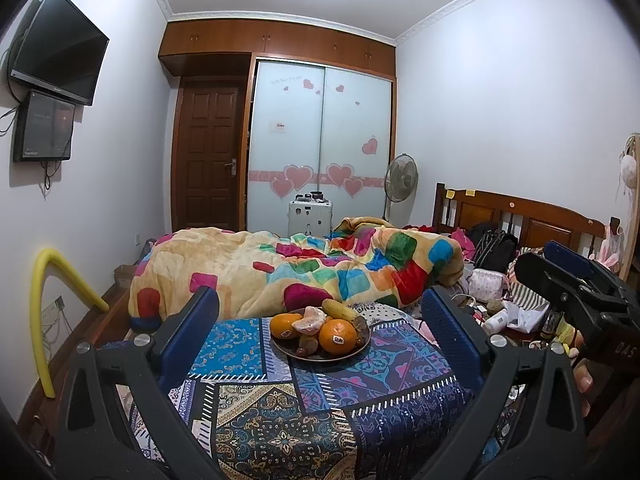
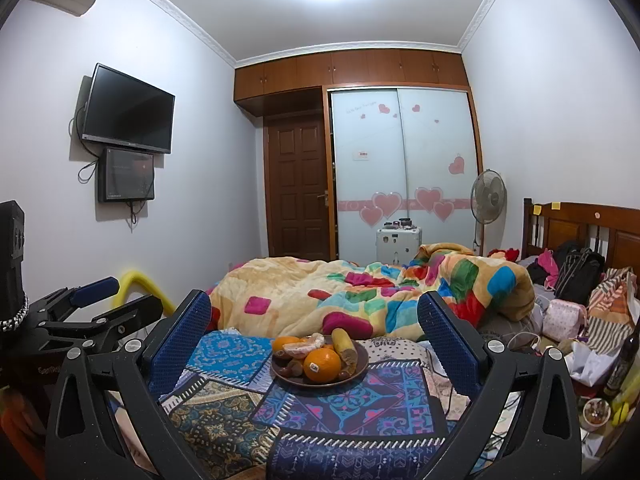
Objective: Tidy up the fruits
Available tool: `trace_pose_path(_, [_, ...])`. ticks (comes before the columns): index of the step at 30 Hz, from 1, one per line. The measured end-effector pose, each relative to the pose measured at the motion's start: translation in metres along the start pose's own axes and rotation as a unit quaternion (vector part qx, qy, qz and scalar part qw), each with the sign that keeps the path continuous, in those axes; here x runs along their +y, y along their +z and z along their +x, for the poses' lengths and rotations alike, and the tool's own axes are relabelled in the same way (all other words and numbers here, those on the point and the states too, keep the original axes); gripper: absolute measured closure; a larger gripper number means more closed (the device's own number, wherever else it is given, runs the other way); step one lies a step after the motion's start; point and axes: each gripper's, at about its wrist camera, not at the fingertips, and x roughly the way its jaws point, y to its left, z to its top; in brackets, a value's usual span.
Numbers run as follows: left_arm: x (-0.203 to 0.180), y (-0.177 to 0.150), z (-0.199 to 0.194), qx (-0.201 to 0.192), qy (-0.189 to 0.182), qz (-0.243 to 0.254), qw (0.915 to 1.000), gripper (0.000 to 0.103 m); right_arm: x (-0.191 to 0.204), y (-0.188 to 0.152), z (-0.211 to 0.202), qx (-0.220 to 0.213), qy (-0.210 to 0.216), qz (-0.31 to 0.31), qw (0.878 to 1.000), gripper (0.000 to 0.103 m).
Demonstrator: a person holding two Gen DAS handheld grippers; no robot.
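A dark plate sits on a patterned cloth in front of me. It holds two oranges, a peeled citrus, a banana and some small brown fruits. My left gripper is open and empty, its blue pads wide apart short of the plate. My right gripper is open and empty too, framing the plate, the near orange and the banana. The right gripper shows at the right of the left view.
A bed with a colourful blanket lies behind the cloth. Bags and clutter pile at the right by the wooden headboard. A yellow foam tube leans at the left wall. A fan and wardrobe stand at the back.
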Motion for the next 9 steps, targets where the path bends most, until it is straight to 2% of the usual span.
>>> trace_pose_path(9, [-0.0020, -0.0008, -0.0001, 0.002, -0.002, 0.001, 1.0000, 0.000, 0.0020, 0.0025, 0.0004, 0.004, 0.002, 0.001, 1.000, 0.000])
